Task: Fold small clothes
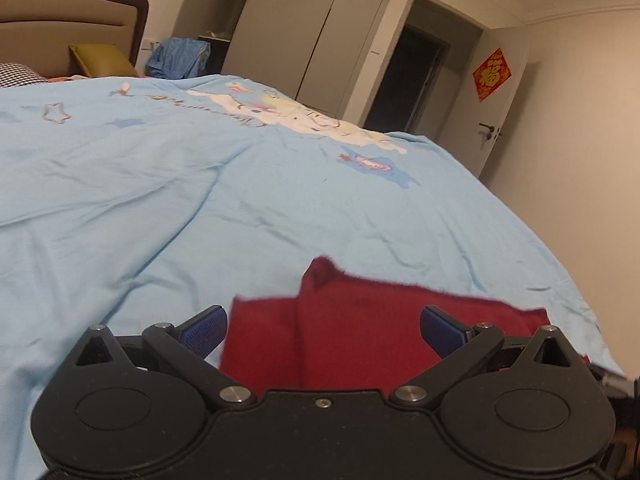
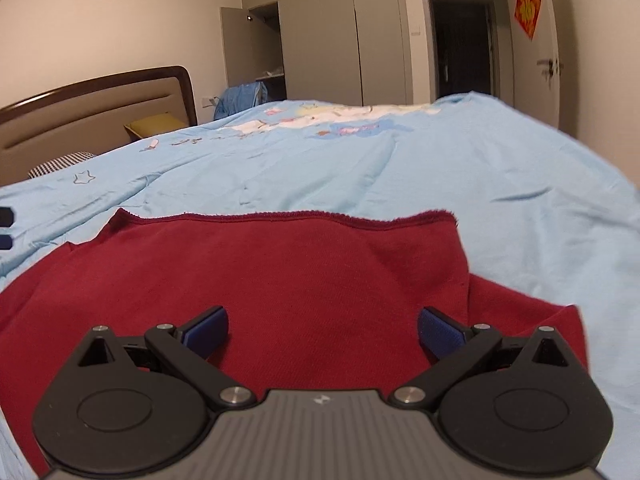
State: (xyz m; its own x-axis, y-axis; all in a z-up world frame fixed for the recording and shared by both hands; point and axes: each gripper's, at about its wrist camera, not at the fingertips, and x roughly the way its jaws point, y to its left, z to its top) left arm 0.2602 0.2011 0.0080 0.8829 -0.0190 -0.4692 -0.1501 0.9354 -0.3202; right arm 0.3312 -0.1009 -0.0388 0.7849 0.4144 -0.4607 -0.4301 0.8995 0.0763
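Red garment (image 2: 256,280) lies partly folded on the blue bed cover (image 2: 440,184), spreading from 6 toward 12 o'clock ahead of both tools; left gripper (image 1: 323,330) and right gripper (image 2: 322,330) hover with jaws wide, holding nothing, probably positioned to pick the next edge.

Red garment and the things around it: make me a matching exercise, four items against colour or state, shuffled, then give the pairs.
Column one:
1. red garment
2. quilt
3. wardrobe door
4. left gripper

Column two:
A. light blue with cartoon prints
B. jaws open, holding nothing
C. lying on the bed
D. swung open

Pairs: 1-C, 2-A, 3-D, 4-B
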